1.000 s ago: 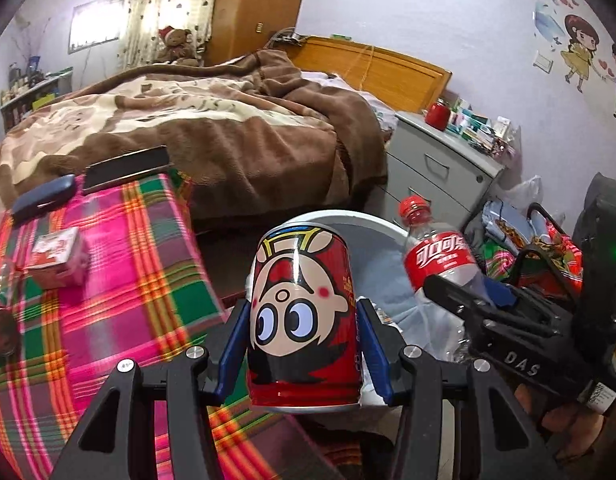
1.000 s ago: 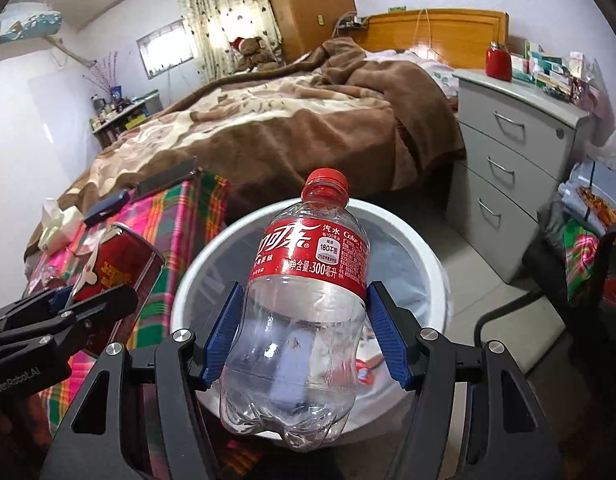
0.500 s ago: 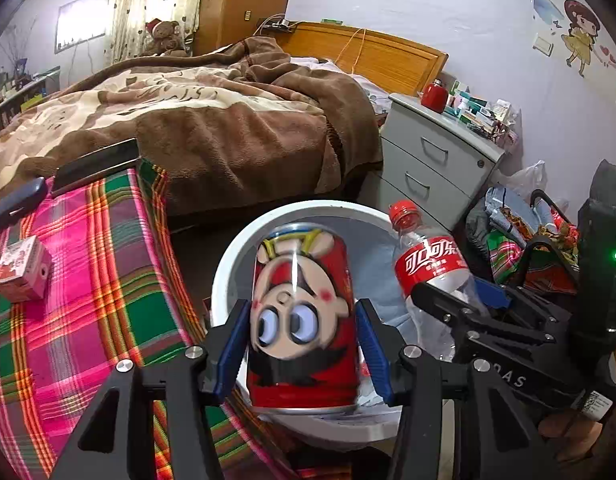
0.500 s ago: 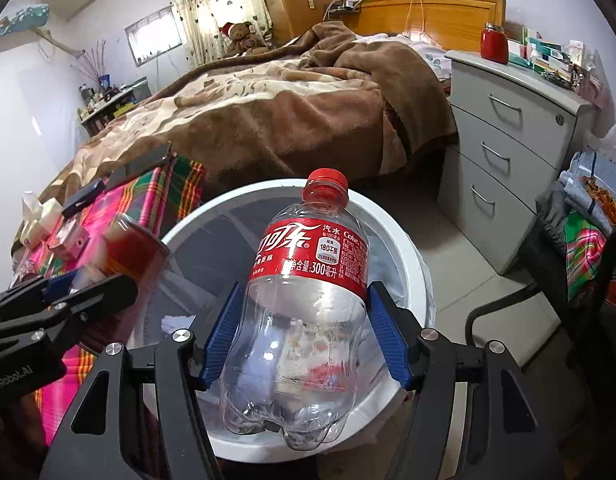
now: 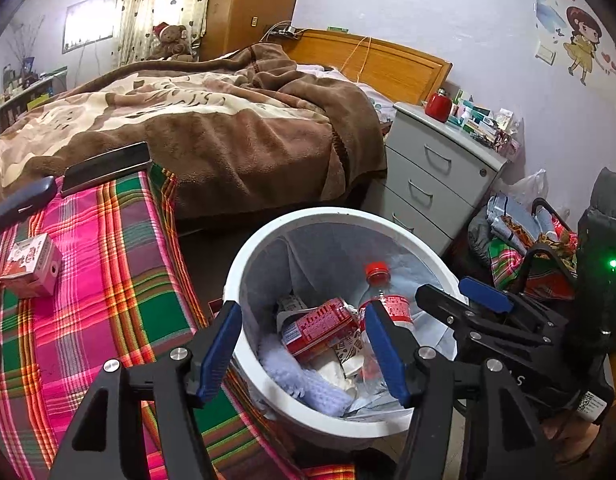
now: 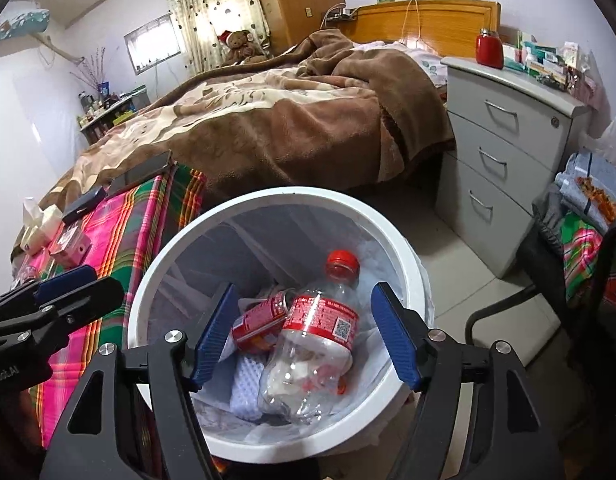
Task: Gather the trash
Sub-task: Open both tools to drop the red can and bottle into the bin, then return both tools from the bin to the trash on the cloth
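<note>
A white round trash bin (image 5: 244, 264) (image 6: 148, 276) with a liner stands on the floor beside the plaid-covered table. Inside it lie a red can (image 5: 320, 330) (image 6: 256, 322) and a clear cola bottle (image 5: 382, 300) (image 6: 312, 344) with a red cap, on top of paper scraps. My left gripper (image 5: 304, 354) is open and empty over the bin's near rim. My right gripper (image 6: 306, 338) is open and empty above the bin. The right gripper also shows in the left wrist view (image 5: 464, 300), and the left one shows in the right wrist view (image 6: 68, 292).
A plaid cloth (image 5: 108, 280) covers the table at left, with a small pink carton (image 5: 30, 266), a dark case (image 5: 24, 202) and a black flat box (image 5: 106, 166). A bed (image 5: 196, 120) lies behind, a grey drawer unit (image 5: 436, 176) at right, a chair with bags (image 5: 524, 248) beyond.
Both grippers have opened. The red can and the cola bottle have dropped from them into the bin.
</note>
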`<action>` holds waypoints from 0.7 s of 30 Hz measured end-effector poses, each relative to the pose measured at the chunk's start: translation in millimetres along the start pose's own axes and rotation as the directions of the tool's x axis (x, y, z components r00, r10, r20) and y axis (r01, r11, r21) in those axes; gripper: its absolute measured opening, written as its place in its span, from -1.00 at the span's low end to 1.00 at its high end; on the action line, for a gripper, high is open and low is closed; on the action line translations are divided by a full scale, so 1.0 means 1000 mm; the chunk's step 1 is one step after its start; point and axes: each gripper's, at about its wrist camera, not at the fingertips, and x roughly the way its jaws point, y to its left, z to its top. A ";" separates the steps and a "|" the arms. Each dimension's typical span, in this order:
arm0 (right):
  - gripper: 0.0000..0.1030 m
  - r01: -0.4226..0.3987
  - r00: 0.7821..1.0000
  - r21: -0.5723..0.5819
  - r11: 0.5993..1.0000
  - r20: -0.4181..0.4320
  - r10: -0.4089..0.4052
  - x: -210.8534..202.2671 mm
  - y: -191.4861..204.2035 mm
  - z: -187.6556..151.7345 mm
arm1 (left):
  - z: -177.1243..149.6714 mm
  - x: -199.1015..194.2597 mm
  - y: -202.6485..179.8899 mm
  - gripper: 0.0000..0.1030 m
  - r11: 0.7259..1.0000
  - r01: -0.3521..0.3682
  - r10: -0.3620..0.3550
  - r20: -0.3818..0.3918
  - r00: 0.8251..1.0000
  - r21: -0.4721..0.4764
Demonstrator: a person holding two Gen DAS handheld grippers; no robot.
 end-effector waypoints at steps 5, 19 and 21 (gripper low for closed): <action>0.37 -0.010 1.000 0.001 1.000 0.014 0.010 -0.004 0.005 0.000 | -0.003 -0.009 0.005 0.23 1.000 -0.005 0.005 0.010 1.000 -0.010; 0.37 -0.041 0.998 -0.033 0.999 0.046 0.043 -0.015 0.033 -0.001 | -0.016 -0.046 0.029 0.23 0.998 -0.049 0.051 0.054 0.997 -0.044; 0.37 -0.045 0.998 -0.040 0.998 0.048 0.047 -0.015 0.039 -0.002 | -0.020 -0.051 0.034 0.23 0.997 -0.051 0.054 0.056 0.997 -0.051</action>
